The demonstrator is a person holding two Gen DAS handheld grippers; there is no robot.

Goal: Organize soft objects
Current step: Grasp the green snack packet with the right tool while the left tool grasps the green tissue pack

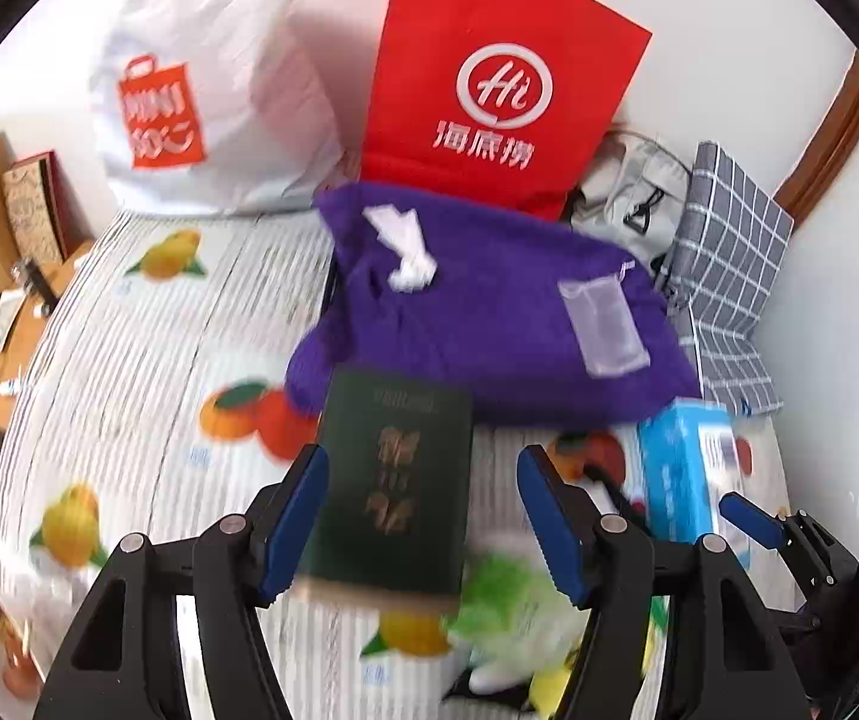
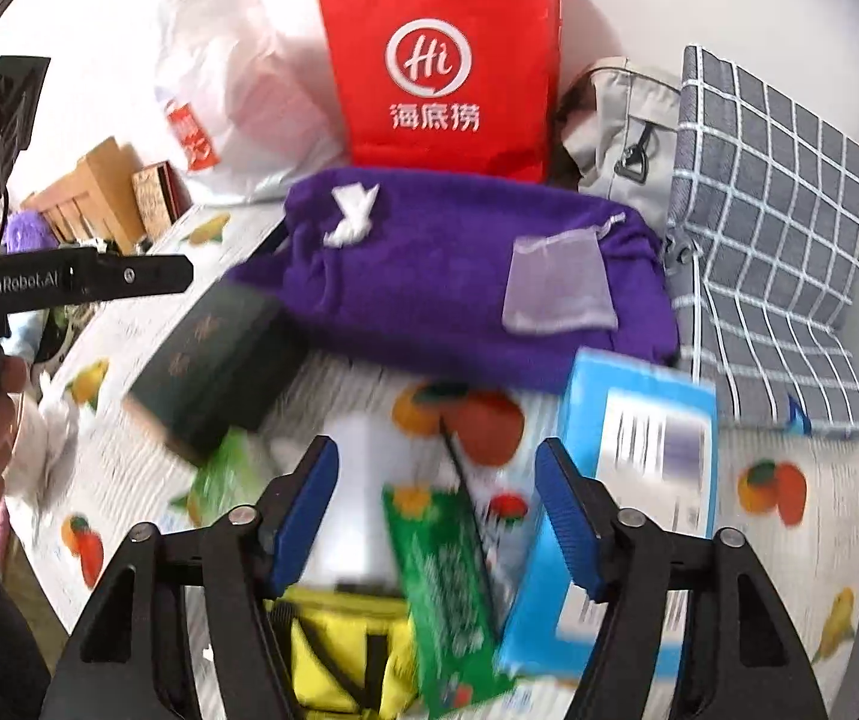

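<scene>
Clearly the bed, with its striped, fruit-printed sheet, serves as the sorting ground, and the clutter on it is mixed: a purple cloth bundle lies toward the wall, in front of a red paper bag and a white plastic bag that stand propped there, probably as ready containers. A grey checked cushion leans at the right. Nearer the cameras lie stiffer items: a dark green book, a blue box, a green packet and something yellow. The left gripper has its fingers moderately spread with the book seen between them, but the pads do not appear to press it, so nothing is held. The right gripper is likewise part open and empty above the packet and box. Both views are blurred, so finer contact cannot be judged. The purple bundle, the main soft thing, sits untouched ahead of both grippers, and reaching it likely means clearing past the hard items first.
</scene>
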